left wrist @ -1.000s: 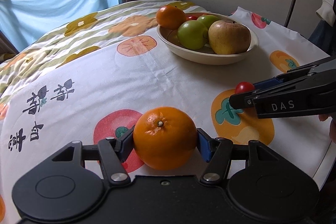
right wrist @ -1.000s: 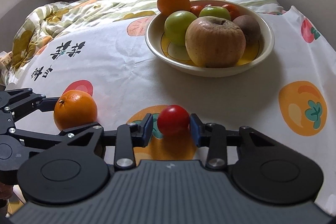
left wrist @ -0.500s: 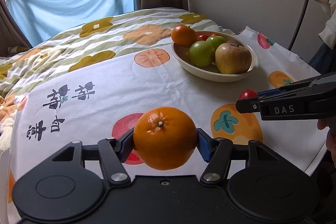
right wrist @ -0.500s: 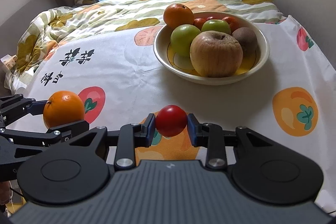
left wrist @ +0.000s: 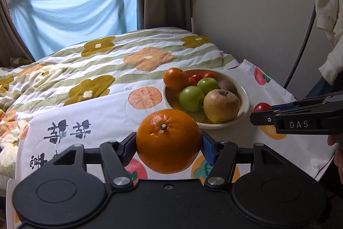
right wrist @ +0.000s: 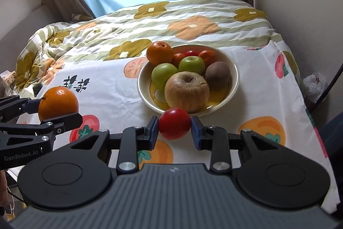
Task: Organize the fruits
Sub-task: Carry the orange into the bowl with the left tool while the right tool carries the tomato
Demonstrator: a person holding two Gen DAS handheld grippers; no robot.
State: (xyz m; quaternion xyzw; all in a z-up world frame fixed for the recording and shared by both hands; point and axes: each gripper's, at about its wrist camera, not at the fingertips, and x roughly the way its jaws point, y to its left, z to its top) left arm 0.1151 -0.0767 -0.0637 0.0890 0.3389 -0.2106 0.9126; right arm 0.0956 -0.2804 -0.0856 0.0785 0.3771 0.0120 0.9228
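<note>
My left gripper (left wrist: 169,141) is shut on a large orange (left wrist: 168,141) and holds it above the table, left of and nearer than the bowl; the orange also shows in the right wrist view (right wrist: 58,103). My right gripper (right wrist: 174,125) is shut on a small red tomato (right wrist: 174,123), held in the air just in front of the bowl's near rim; the tomato also shows in the left wrist view (left wrist: 262,107). The cream bowl (right wrist: 233,87) holds a brownish apple (right wrist: 186,90), two green apples, a kiwi (right wrist: 217,75), an orange (right wrist: 159,53) and small red fruits.
The table carries a white cloth (right wrist: 111,91) with fruit prints. A flowered quilt (right wrist: 150,20) lies behind it. A wall runs along the right, with hanging clothes (left wrist: 328,5) and a cable. The table's right edge (right wrist: 315,121) drops off near the bowl.
Both grippers have risen well above the table with their fruit still held. The views now look down on the bowl from higher up and farther back.
</note>
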